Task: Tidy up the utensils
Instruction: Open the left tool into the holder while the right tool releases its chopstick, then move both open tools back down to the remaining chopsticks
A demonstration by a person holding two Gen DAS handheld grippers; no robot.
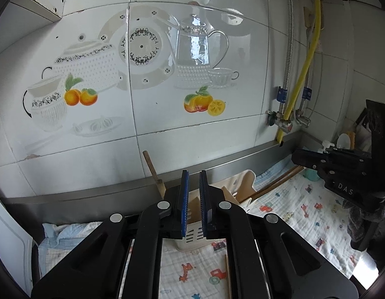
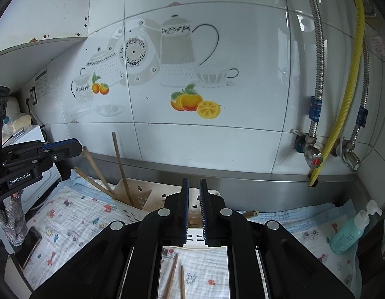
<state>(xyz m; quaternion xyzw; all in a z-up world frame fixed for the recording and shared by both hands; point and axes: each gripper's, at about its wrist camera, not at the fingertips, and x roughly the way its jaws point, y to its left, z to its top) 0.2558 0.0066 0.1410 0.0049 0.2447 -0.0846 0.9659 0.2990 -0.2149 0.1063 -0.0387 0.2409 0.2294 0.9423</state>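
Observation:
A cream slotted utensil holder [image 2: 142, 196] stands on the patterned cloth by the wall, with wooden chopsticks [image 2: 120, 164] leaning up out of its left compartment. Two loose chopsticks [image 2: 172, 274] lie on the cloth under my right gripper [image 2: 193, 182]. Its blue pads stand nearly together with nothing between them. My left gripper [image 1: 193, 174] hovers over the same holder [image 1: 192, 236], its jaws likewise narrow and empty. One wooden handle [image 1: 152, 169] rises just left of it. The right gripper [image 1: 299, 159] shows side-on at the right, the left gripper [image 2: 75, 147] side-on at the left.
A steel upstand runs along the tiled wall behind the holder. Water valves [image 2: 314, 159] and a yellow hose [image 2: 341, 124] occupy the right corner. A green pump bottle [image 2: 349, 234] stands on the cloth at the right, a phone [image 2: 30, 246] lies at the left.

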